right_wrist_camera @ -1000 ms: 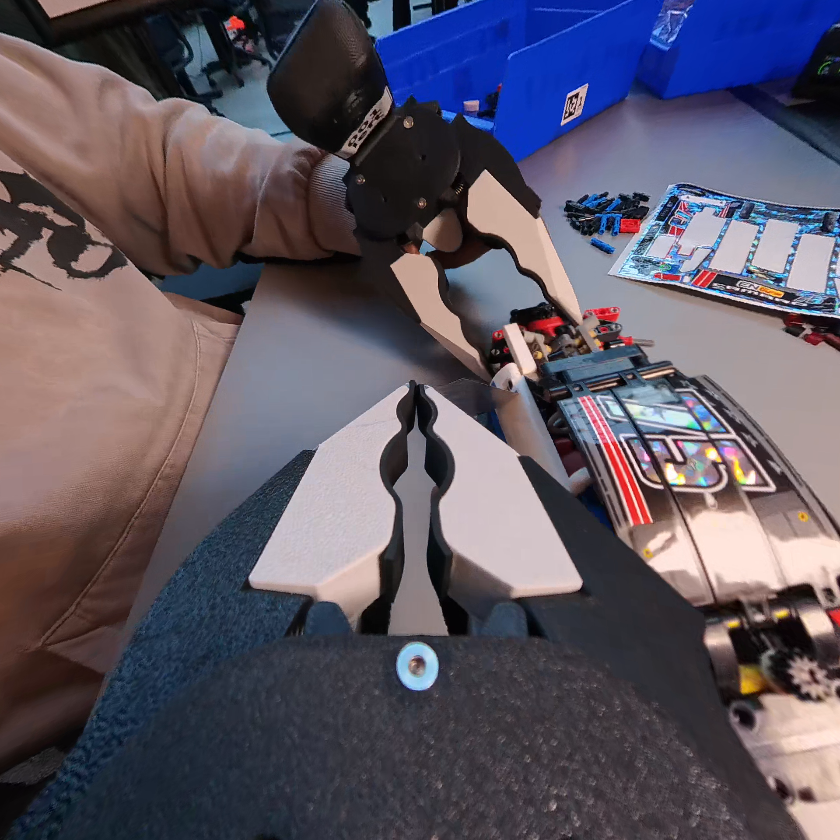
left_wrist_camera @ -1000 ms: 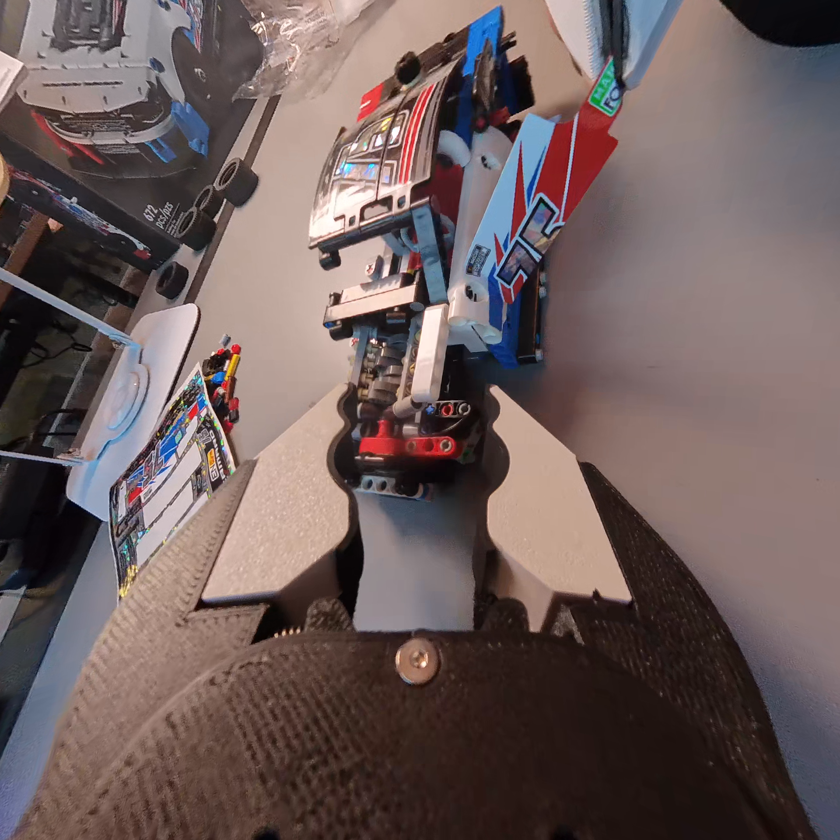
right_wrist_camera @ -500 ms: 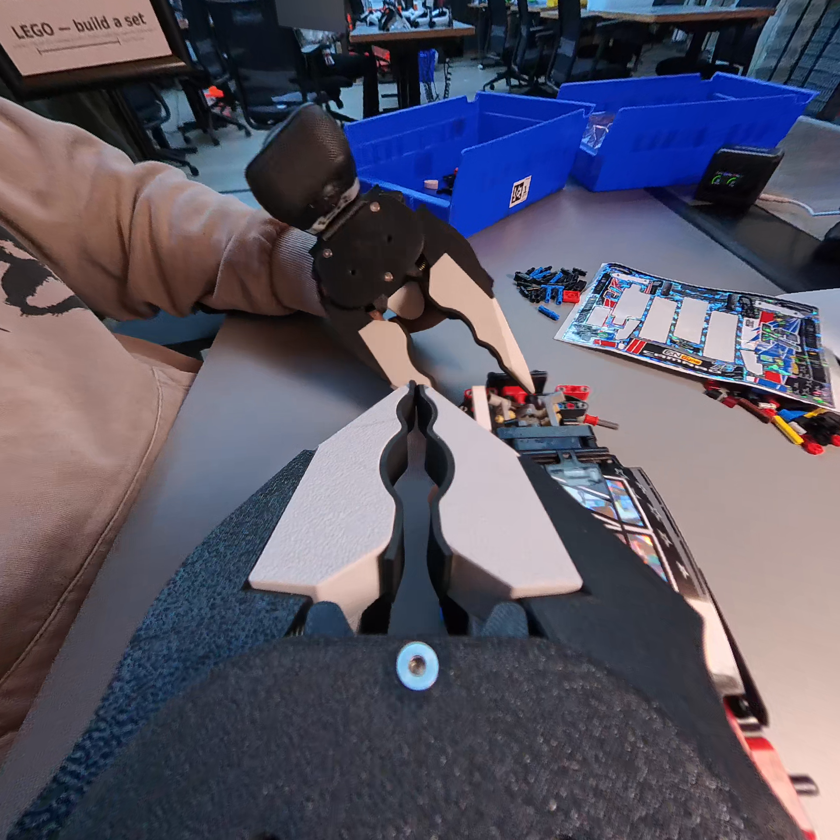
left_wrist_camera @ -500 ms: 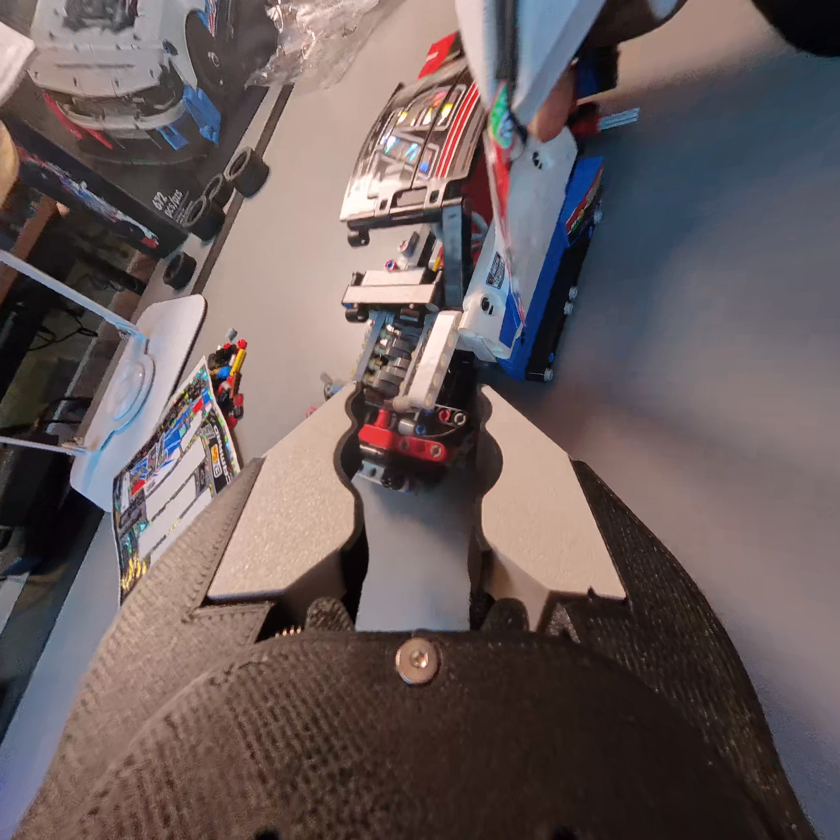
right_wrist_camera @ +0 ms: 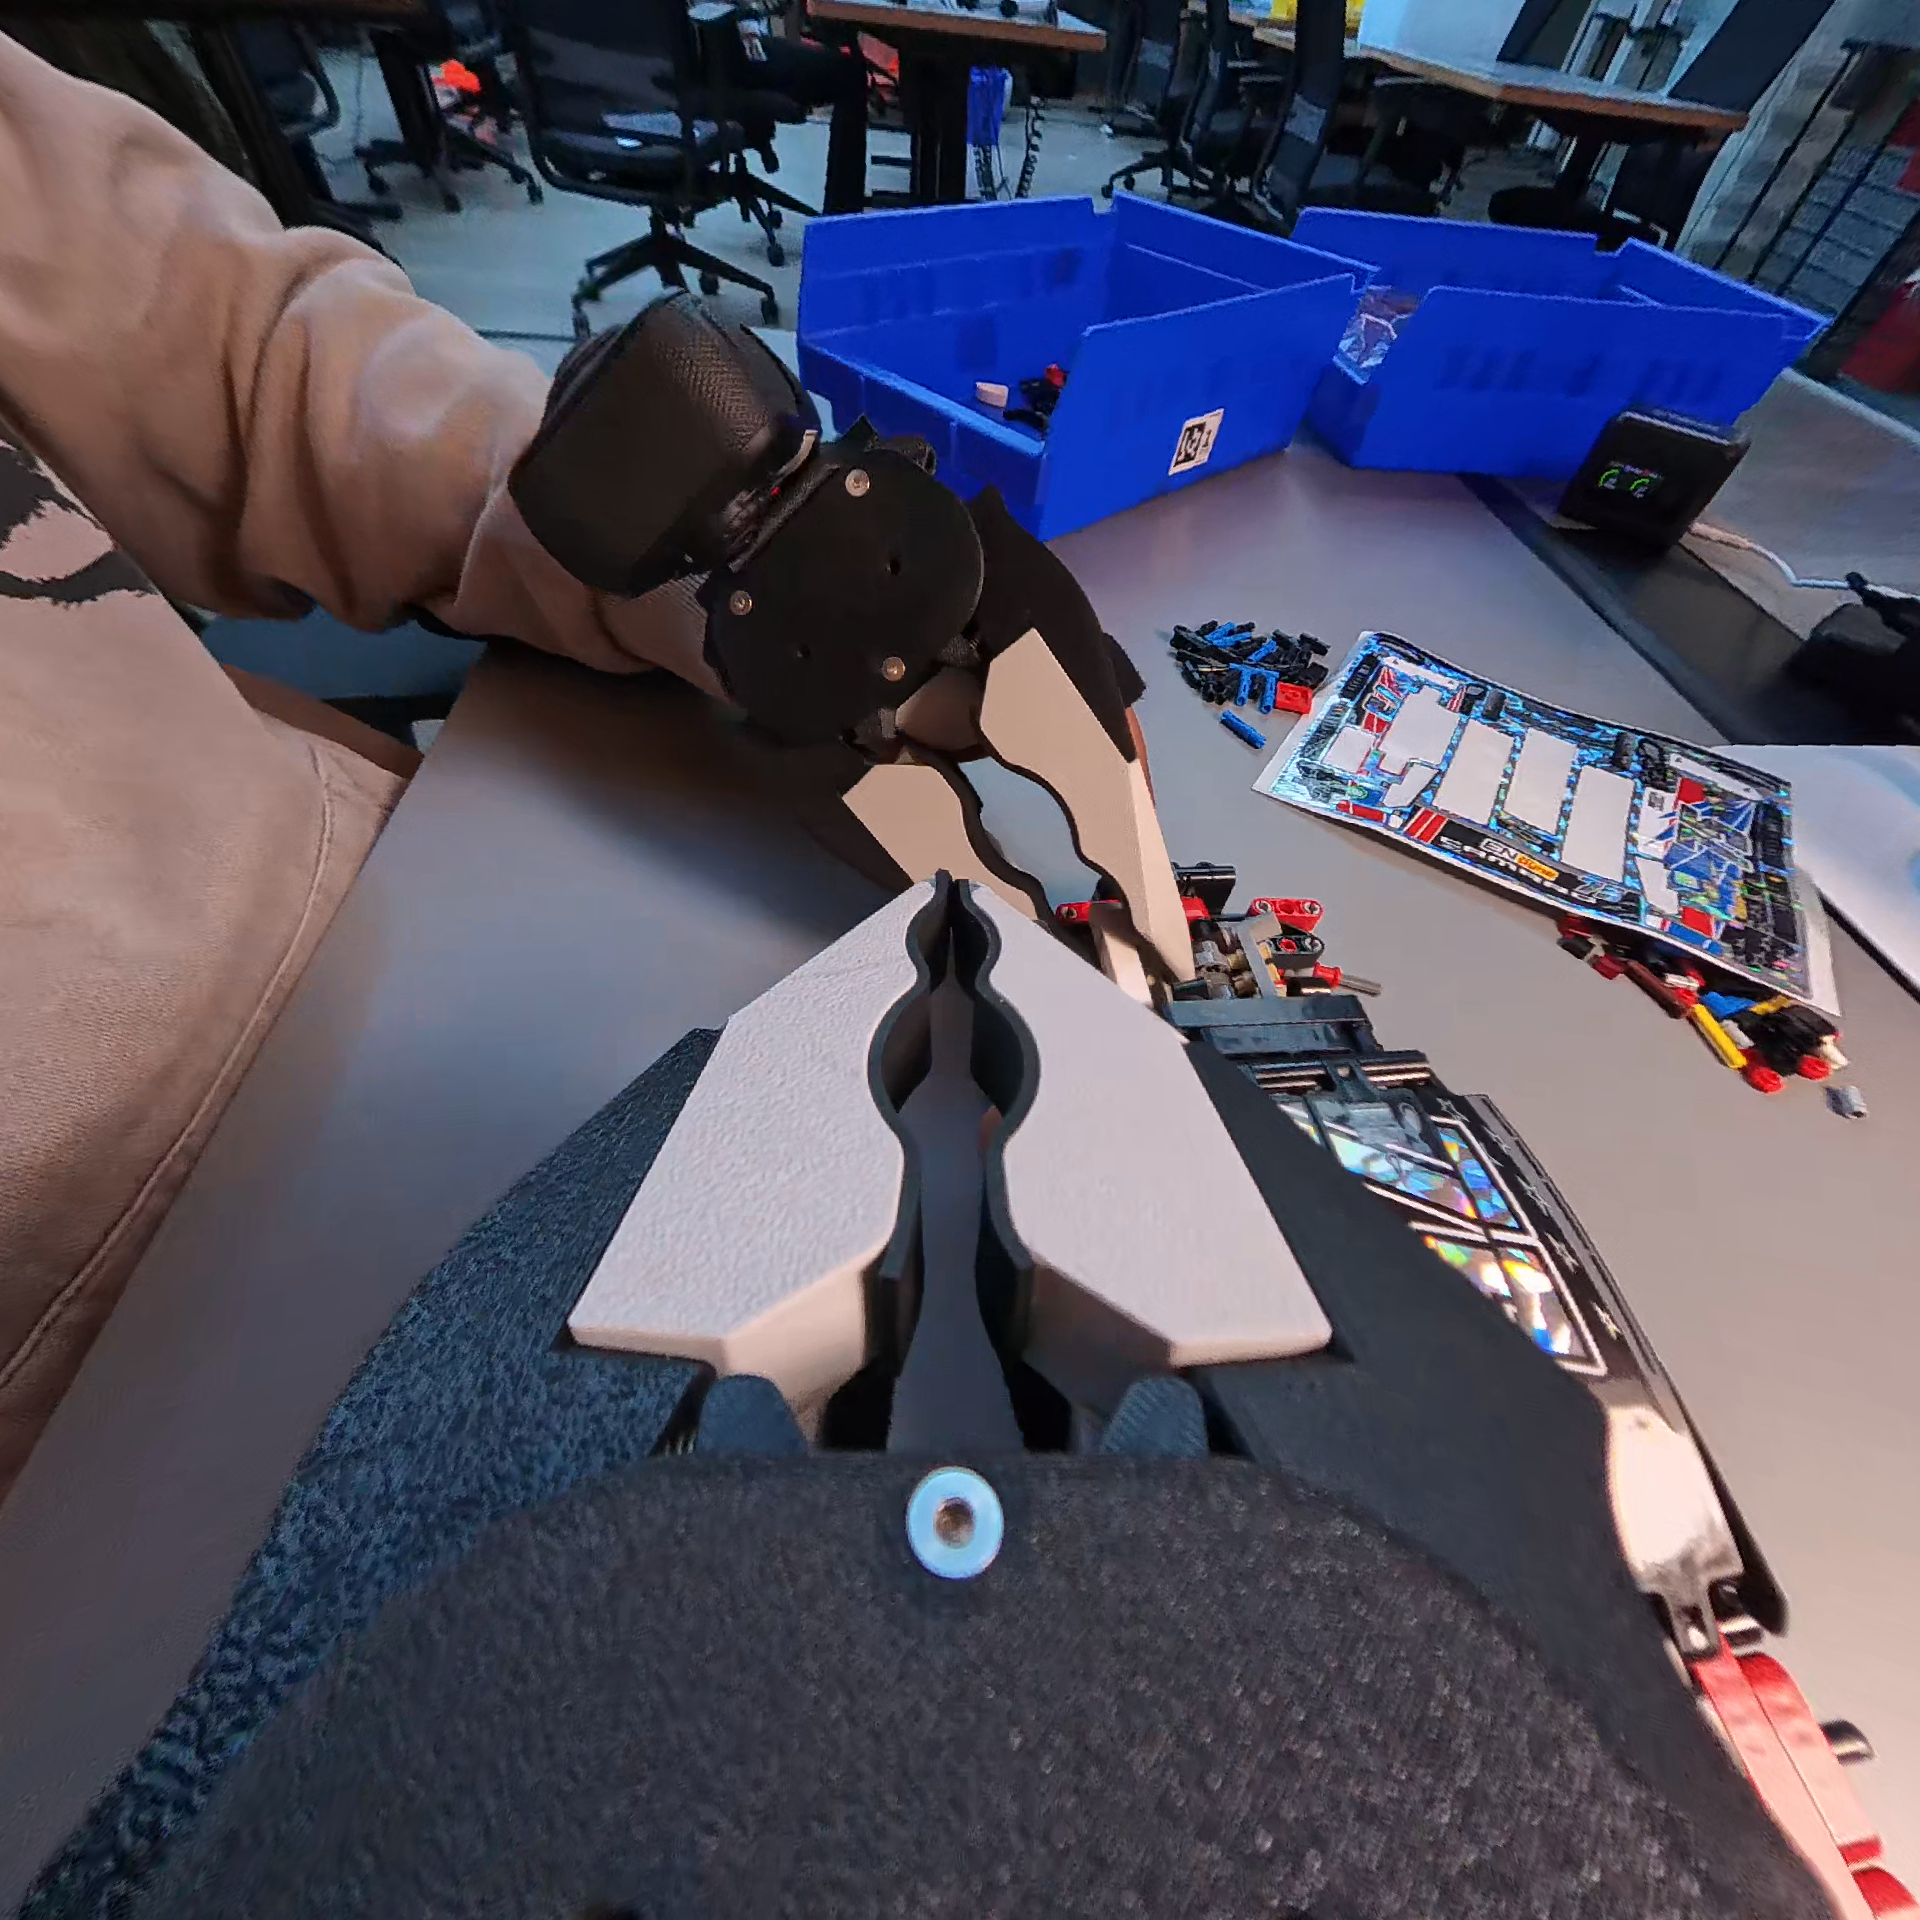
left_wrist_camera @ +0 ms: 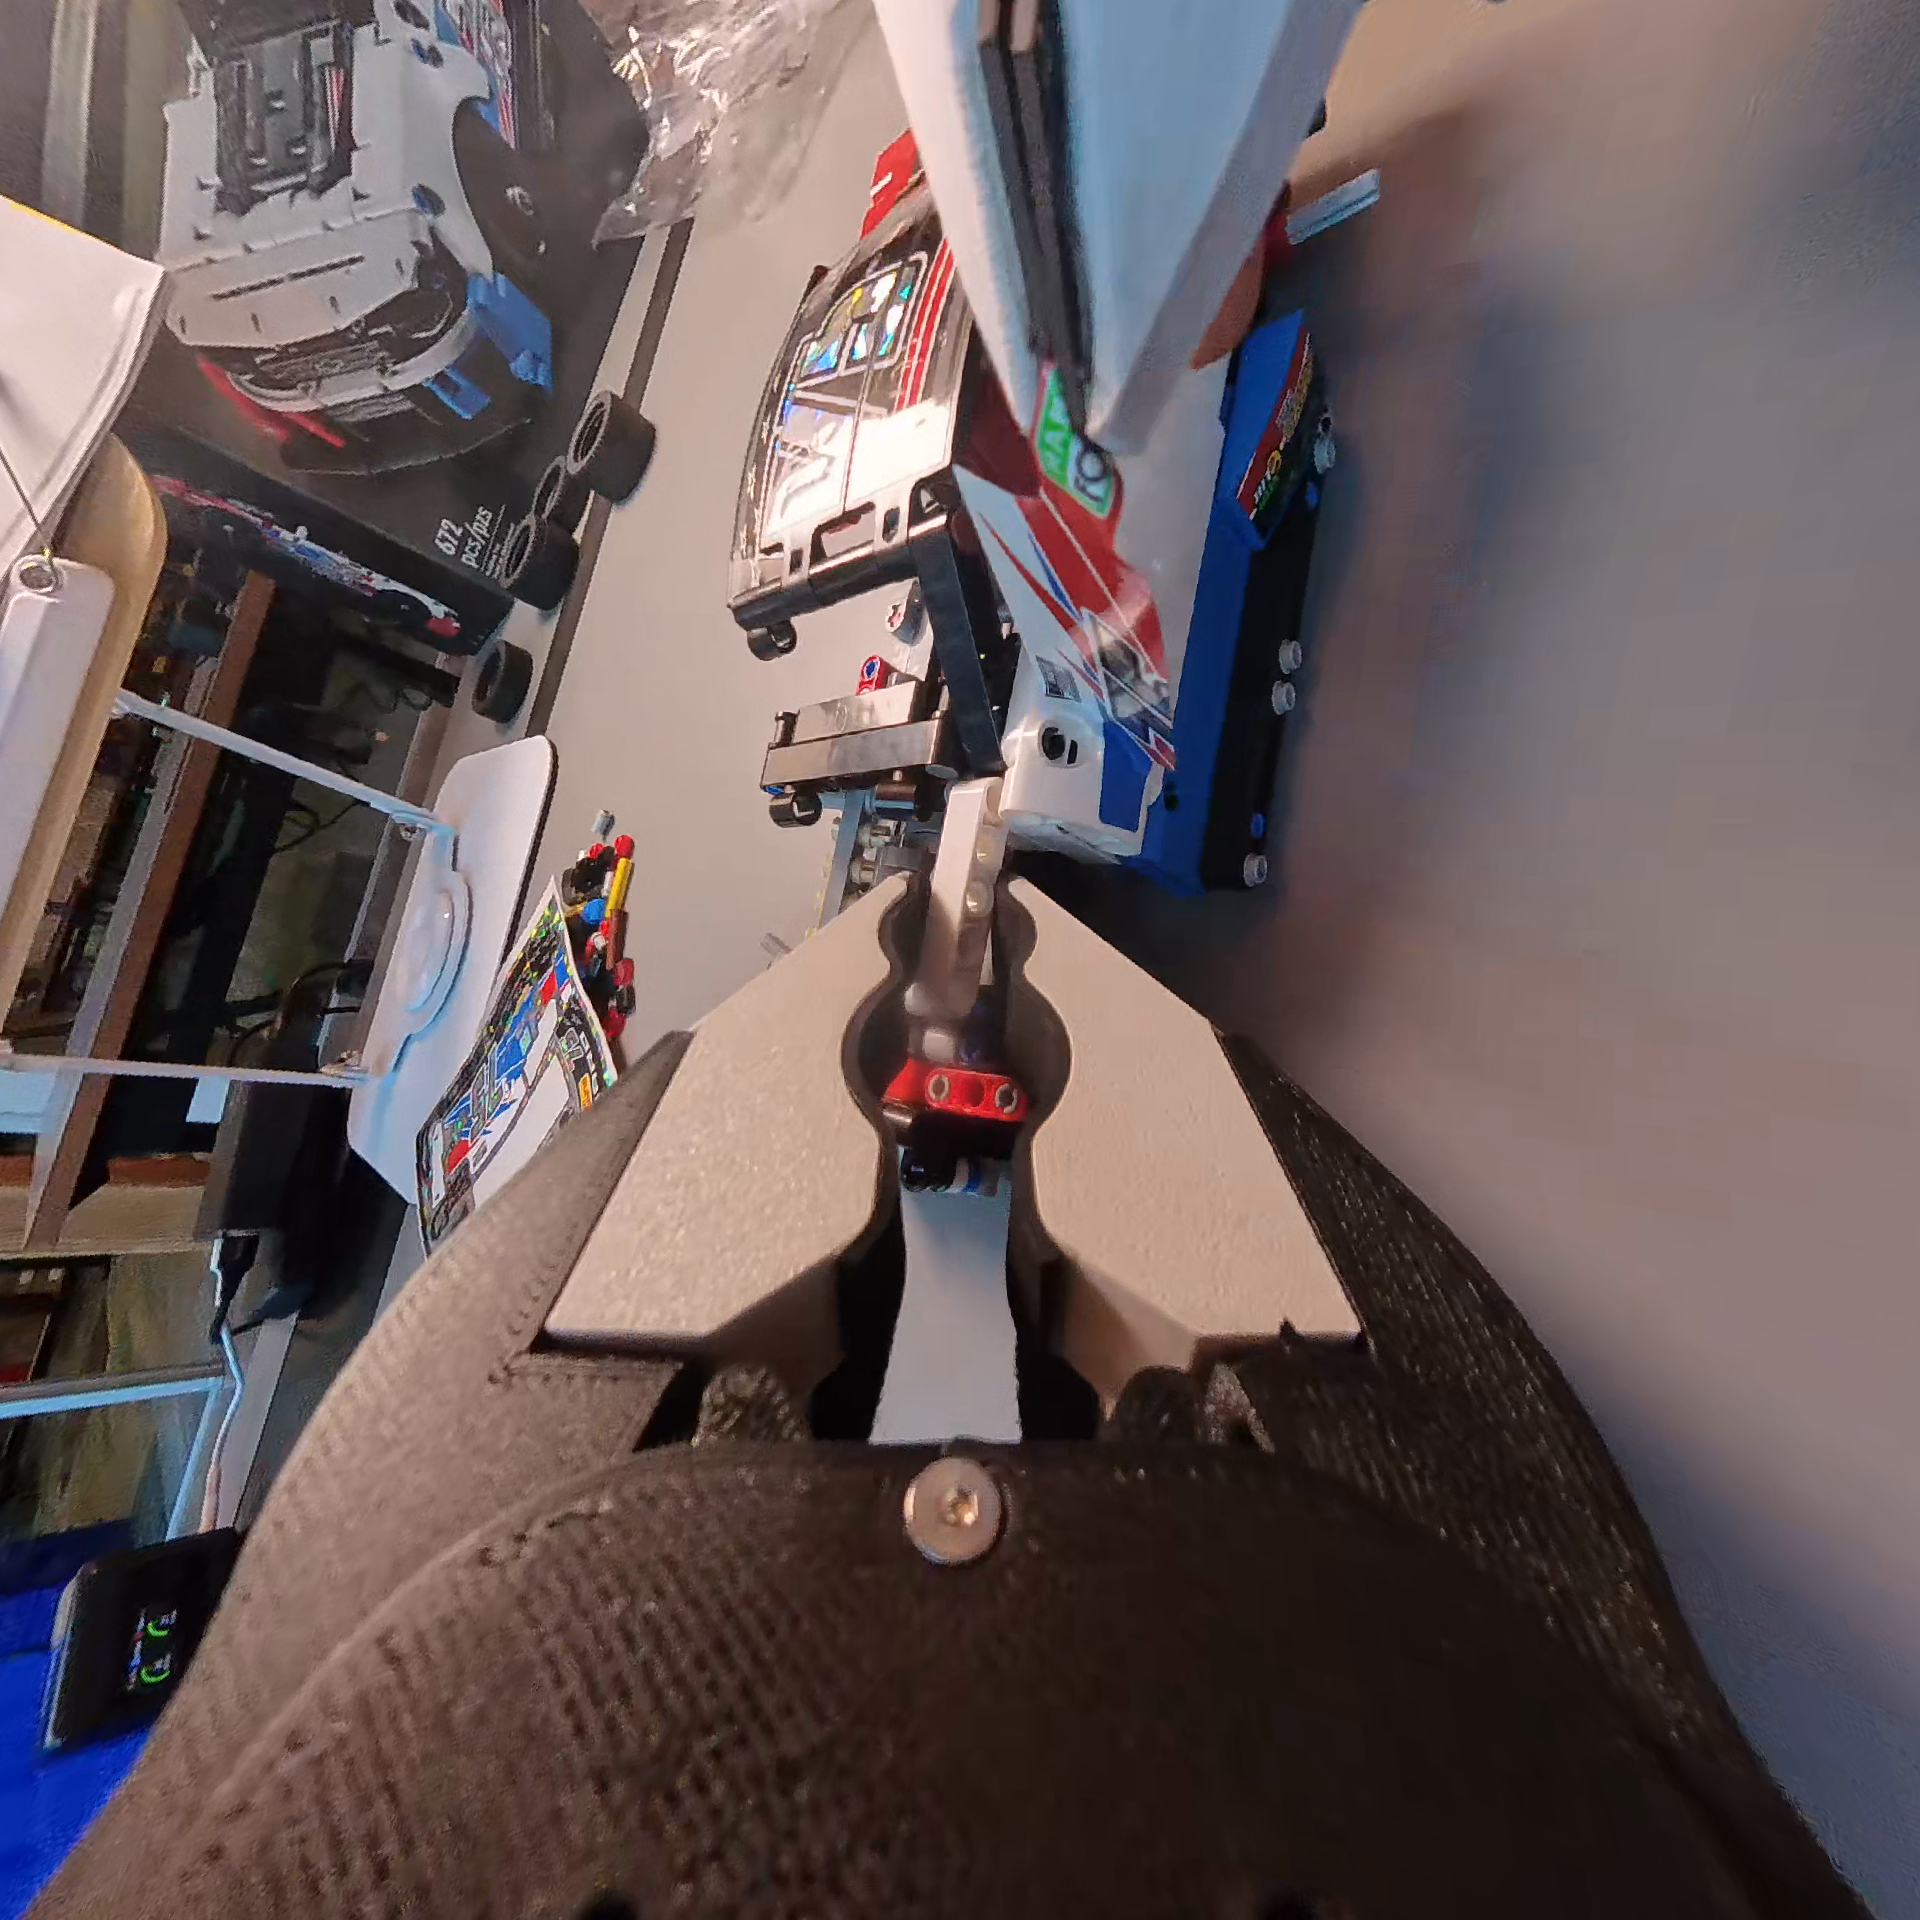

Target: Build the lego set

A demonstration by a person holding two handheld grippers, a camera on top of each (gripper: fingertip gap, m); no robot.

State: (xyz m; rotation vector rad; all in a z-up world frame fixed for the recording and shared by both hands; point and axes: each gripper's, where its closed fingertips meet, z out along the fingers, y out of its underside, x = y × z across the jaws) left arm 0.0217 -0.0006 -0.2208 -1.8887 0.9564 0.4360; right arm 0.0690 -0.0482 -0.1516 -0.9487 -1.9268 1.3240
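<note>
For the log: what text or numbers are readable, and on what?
I won't copy writing; these bear it:
Set box: printed lettering and numbers.
Lego car: lettered decals, partly blurred.
Sticker sheet: print too small.
Blue bin: square code tag.
Black device: lit screen, too small.

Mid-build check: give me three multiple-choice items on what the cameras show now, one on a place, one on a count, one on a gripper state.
1. Where does the sticker sheet lie?
A. in a bin
B. flat on the table
C. on the car

2. How many blue bins stand at the table's far edge?
A. two
B. one
C. four

3. How is the left gripper set?
A. wide open, clear of the car
B. shut on a loose tyre
C. closed around the Lego car's end

Answers: 1 B, the sheet lies on grey tabletop; 2 A, two bins side by side; 3 C, both fingers flank the car's red-and-white end.
</note>
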